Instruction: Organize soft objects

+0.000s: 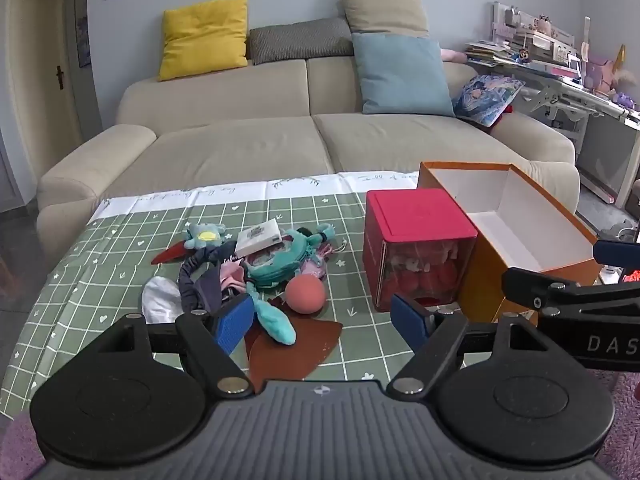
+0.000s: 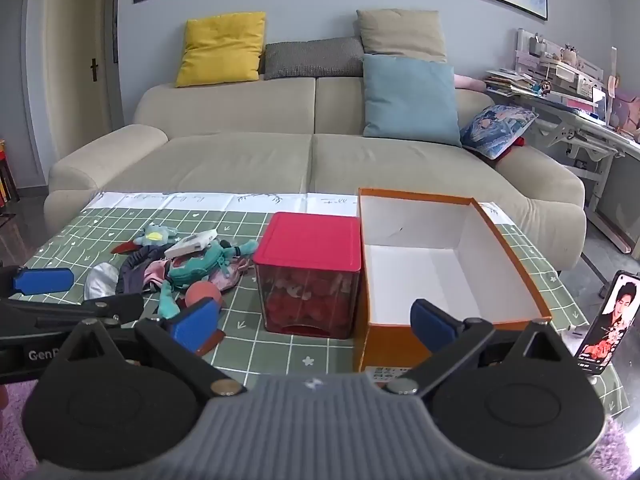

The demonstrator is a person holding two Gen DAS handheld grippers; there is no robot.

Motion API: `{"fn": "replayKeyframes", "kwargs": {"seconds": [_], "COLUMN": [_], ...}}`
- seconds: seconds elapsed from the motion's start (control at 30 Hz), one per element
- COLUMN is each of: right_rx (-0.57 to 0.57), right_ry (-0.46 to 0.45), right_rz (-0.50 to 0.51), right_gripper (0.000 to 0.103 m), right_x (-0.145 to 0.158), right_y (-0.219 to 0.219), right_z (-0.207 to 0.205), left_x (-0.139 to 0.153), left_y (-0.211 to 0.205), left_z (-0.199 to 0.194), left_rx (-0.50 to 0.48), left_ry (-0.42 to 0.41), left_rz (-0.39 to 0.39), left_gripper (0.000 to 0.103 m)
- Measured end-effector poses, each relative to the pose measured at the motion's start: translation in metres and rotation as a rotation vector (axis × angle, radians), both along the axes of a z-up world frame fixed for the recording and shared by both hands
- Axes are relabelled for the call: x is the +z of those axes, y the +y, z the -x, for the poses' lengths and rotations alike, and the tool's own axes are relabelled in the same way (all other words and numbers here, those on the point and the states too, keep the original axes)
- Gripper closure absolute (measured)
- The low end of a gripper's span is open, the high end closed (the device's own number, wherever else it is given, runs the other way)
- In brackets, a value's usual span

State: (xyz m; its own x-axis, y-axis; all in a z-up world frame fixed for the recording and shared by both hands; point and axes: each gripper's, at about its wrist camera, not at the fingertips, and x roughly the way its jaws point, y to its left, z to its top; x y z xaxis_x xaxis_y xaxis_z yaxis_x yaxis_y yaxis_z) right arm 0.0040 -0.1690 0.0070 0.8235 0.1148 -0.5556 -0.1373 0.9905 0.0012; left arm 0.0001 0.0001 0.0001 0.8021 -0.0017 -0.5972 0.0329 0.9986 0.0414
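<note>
A pile of soft things [image 1: 244, 272] lies on the green checked tablecloth: teal plush toys, a dark headband, pink cloth, a white cloth and a salmon ball [image 1: 305, 293]. The pile also shows in the right wrist view [image 2: 180, 272]. An open orange box [image 1: 516, 232] with a white, empty inside stands at the right; it also shows in the right wrist view [image 2: 440, 272]. My left gripper [image 1: 324, 322] is open and empty, just short of the pile. My right gripper [image 2: 312, 320] is open and empty, in front of the red-lidded box and the orange box.
A clear box with a red lid [image 1: 418, 256] stands between the pile and the orange box. A small white carton [image 1: 259, 237] rests on the pile. A phone [image 2: 610, 320] stands propped at the table's right. A beige sofa [image 1: 280, 136] lies beyond the table.
</note>
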Motion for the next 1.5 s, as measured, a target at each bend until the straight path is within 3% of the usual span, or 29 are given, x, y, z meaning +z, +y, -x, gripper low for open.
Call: {"fn": "replayKeyframes", "kwargs": {"seconds": [0.17, 0.4, 0.47, 1.5], "right_rx": [-0.004, -0.009, -0.008, -0.021], "right_ry": [0.002, 0.004, 0.014, 0.055], "right_rz": [0.002, -0.010, -0.022, -0.018], "right_gripper": [0.003, 0.003, 0.003, 0.003], "right_x": [0.005, -0.016, -0.004, -0.012], "right_y": [-0.002, 0.006, -0.002, -0.003], "right_z": [-0.001, -0.004, -0.002, -0.003], "left_x": [-0.003, -0.009, -0.009, -0.015], "left_y": [0.005, 0.002, 0.002, 0.004], "left_z": [0.006, -0.002, -0.002, 0.001], "left_rx": [0.009, 0.012, 0.010, 0.009], "left_ry": [-0.011, 0.024, 0.022, 0.042], "left_rz": [0.019, -0.002, -0.007, 0.000], "left_gripper": [0.012, 0.012, 0.012, 0.012]}}
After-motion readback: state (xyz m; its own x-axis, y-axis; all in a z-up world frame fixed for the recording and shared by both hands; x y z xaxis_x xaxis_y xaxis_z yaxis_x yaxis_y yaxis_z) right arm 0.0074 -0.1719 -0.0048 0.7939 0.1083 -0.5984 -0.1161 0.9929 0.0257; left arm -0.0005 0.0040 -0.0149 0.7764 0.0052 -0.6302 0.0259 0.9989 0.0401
